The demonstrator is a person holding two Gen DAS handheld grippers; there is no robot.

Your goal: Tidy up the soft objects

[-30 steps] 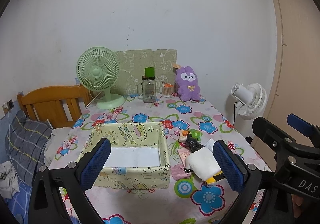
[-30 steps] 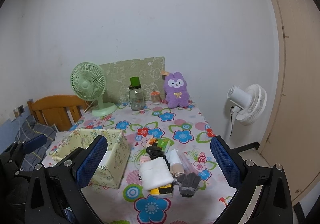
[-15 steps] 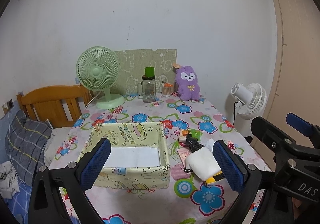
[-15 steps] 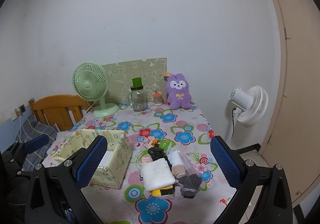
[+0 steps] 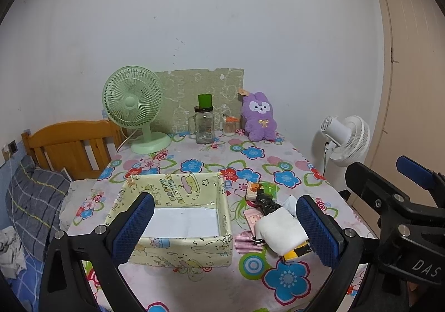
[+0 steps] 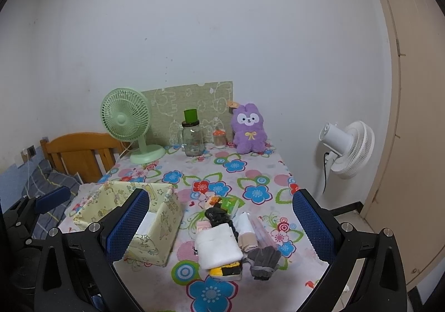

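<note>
Both our tongs hang spread wide and empty above the near edge of the desk (image 6: pixel 250 170). The risk we see: the soft things are heaped together, so a pinch on the white folded cloth (image 6: pixel 218 249) could drag the grey glove (image 6: pixel 262 257) along. That pile sits between the right tongs (image 6: pixel 221 224), while the fabric box (image 5: pixel 178 217) lies ahead of the left tongs (image 5: pixel 225 225).

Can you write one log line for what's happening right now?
left hand-held gripper: open, empty | right hand-held gripper: open, empty | fabric box: empty | soft pile: beside box, untouched
</note>
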